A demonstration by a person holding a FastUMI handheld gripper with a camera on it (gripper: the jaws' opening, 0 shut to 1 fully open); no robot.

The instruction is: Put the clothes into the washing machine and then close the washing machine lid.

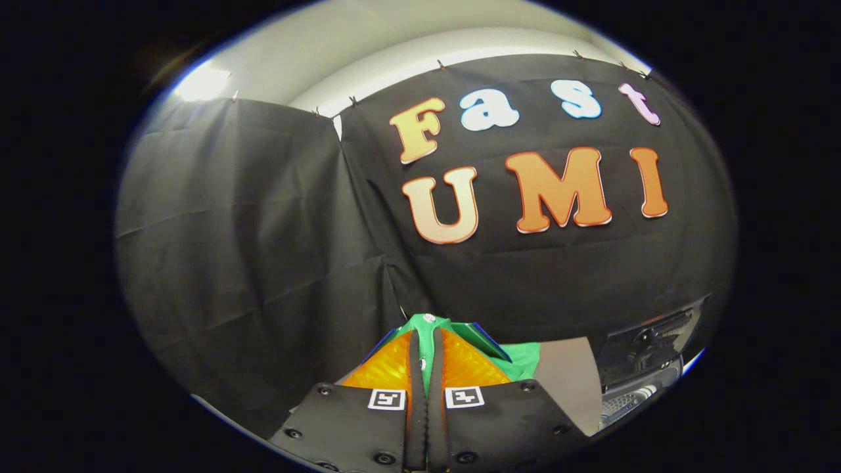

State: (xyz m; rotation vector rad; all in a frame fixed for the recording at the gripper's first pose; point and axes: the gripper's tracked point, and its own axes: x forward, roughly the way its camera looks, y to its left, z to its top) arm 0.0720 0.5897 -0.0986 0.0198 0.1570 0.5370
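My gripper [426, 341] is shut on a green garment [427, 328], whose cloth is pinched between the two fingers and bulges out past the tips. More of the green cloth [522, 361] hangs to the right of the fingers, with a blue edge showing. The gripper is held up in the air, facing the booth's black wall. Low to the right, beyond the fingers, stands the washing machine [647, 358], its dark raised lid [657, 335] above a pale perforated part of the drum [627, 401].
A grey flat panel [568, 381] sits between the fingers and the washing machine. Black cloth walls [250, 249] close off the front and the left side. A bright lamp [200, 84] glows at the upper left under a pale ceiling.
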